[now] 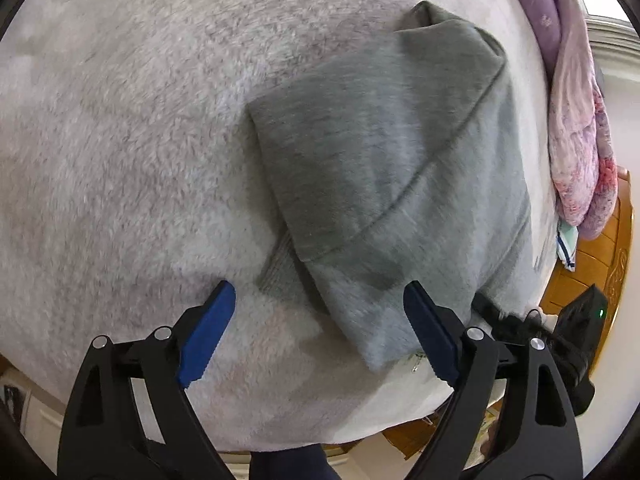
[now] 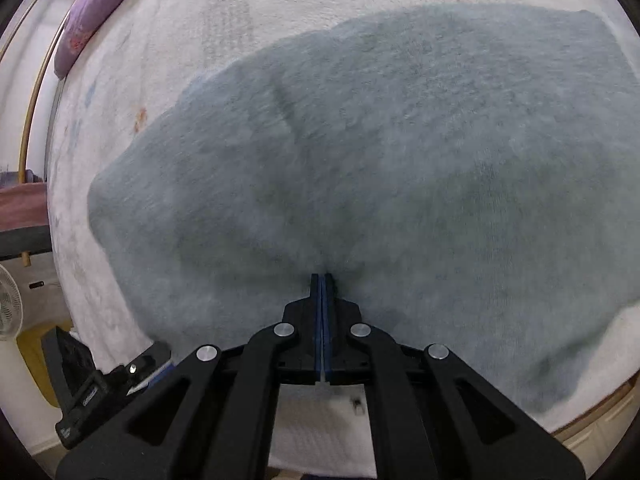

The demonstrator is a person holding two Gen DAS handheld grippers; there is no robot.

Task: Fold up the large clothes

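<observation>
A grey fleece garment (image 1: 384, 168) lies partly folded on a pale fluffy bed cover (image 1: 120, 140). Its ribbed cuff (image 1: 276, 268) shows at the near left edge. My left gripper (image 1: 320, 300) is open above the garment's near corner, blue pads apart, holding nothing. In the right wrist view the garment (image 2: 400, 160) fills most of the frame. My right gripper (image 2: 322, 278) is shut on the garment's near edge, and the cloth puckers at the tips. The right gripper (image 1: 516, 320) also shows in the left wrist view at the garment's right edge.
A purple and pink quilt (image 1: 576, 120) is heaped along the bed's far right side, and it also shows in the right wrist view (image 2: 92, 4). A wooden bed frame (image 1: 588, 264) lies beyond the cover's edge. A white fan (image 2: 8, 304) stands at the left.
</observation>
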